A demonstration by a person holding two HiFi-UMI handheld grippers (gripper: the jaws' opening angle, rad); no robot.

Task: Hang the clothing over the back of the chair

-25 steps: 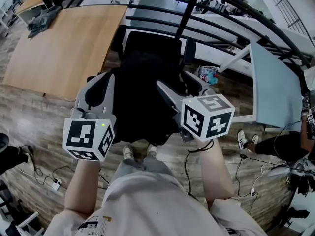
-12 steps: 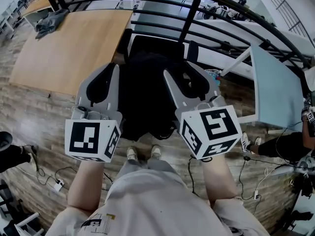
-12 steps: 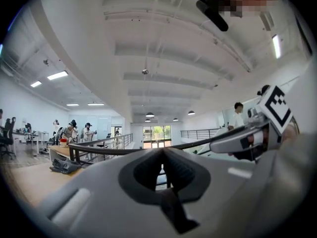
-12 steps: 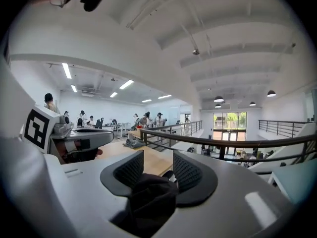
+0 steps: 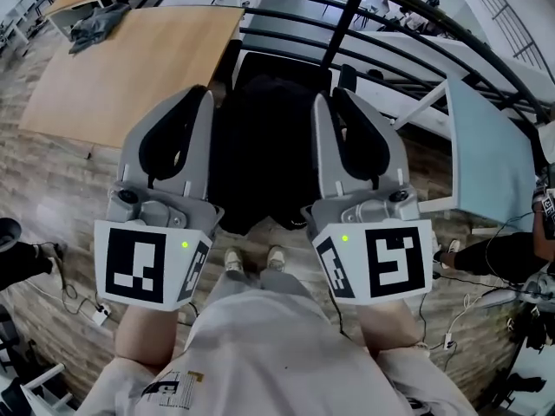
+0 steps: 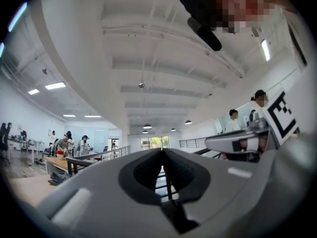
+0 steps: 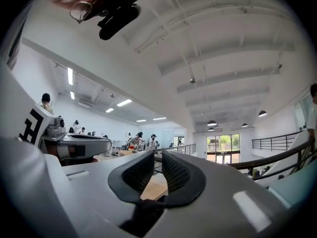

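Observation:
A black garment [image 5: 260,159] lies draped over a black office chair [image 5: 279,66], below and between my two grippers. Neither gripper touches it. Both are held high and close to the head camera, pointing forward and about level. My left gripper [image 5: 205,95] is shut, and in the left gripper view its pads [image 6: 162,151] meet with nothing between them. My right gripper [image 5: 333,99] is closing. In the right gripper view a narrow slit [image 7: 159,156] still shows between its pads, with nothing in it.
A wooden table [image 5: 130,59] stands at the left with a grey cloth [image 5: 100,22] on its far corner. A black railing [image 5: 364,24] curves behind the chair. A pale desk panel [image 5: 486,146] is at the right. Cables [image 5: 82,306] lie on the floor.
Both grippers have risen away from the garment toward the camera and levelled out. The right jaws, wide beside the garment a second ago, have come nearly together.

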